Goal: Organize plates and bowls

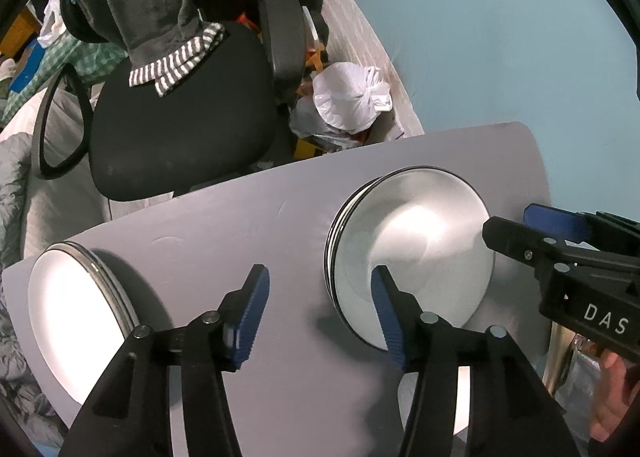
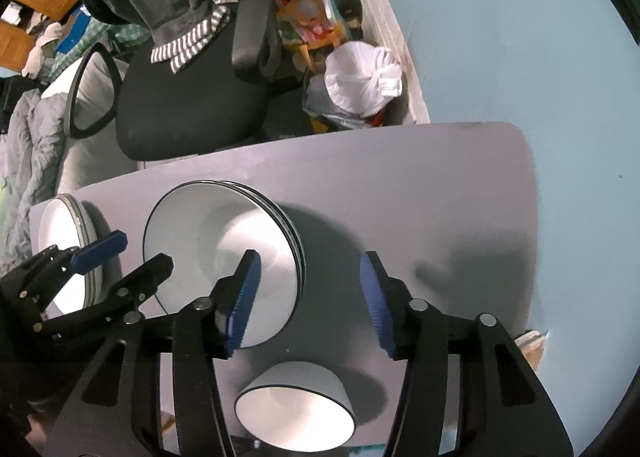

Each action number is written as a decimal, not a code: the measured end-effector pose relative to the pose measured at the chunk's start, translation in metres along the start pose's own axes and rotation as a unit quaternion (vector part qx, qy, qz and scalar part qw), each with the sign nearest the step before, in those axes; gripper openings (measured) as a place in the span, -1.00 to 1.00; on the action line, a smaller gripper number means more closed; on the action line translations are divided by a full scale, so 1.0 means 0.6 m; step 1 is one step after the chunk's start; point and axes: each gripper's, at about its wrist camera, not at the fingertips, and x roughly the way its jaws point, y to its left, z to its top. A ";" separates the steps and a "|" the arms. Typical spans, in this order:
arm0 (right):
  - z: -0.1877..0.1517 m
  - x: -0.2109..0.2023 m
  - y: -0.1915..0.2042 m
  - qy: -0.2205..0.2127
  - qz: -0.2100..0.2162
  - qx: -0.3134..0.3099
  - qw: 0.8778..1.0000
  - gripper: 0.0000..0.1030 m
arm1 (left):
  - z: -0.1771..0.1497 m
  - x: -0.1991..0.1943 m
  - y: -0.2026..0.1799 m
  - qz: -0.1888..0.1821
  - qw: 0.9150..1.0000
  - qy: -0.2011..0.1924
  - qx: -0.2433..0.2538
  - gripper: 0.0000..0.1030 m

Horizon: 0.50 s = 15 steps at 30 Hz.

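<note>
We see our left tongs (image 1: 320,307) and right tongs (image 2: 310,299) as black angular frames with ribbed blue pads (image 2: 242,303), round silver screws and white letters "DAS" (image 1: 606,319).

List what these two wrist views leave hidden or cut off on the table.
- Bowl: the right wrist view's bottom edge clips its near rim; in the left wrist view the left gripper hides most of it.
- Left plate stack: the left gripper's arm covers its near side, so the count is unclear.
- Middle plate stack: the right gripper hides its near edge.
</note>
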 end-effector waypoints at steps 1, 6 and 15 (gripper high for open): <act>-0.002 -0.004 0.001 -0.003 -0.001 -0.001 1.000 0.07 | -0.003 -0.006 0.000 -0.002 1.000 -0.004 -0.001 0.13; -0.013 -0.031 0.010 -0.025 -0.010 -0.006 1.000 0.09 | -0.016 -0.038 0.000 -0.009 1.000 -0.023 -0.001 0.19; -0.038 -0.096 0.029 -0.070 -0.015 -0.009 0.997 0.11 | -0.038 -0.107 0.004 -0.025 0.998 -0.058 -0.002 0.23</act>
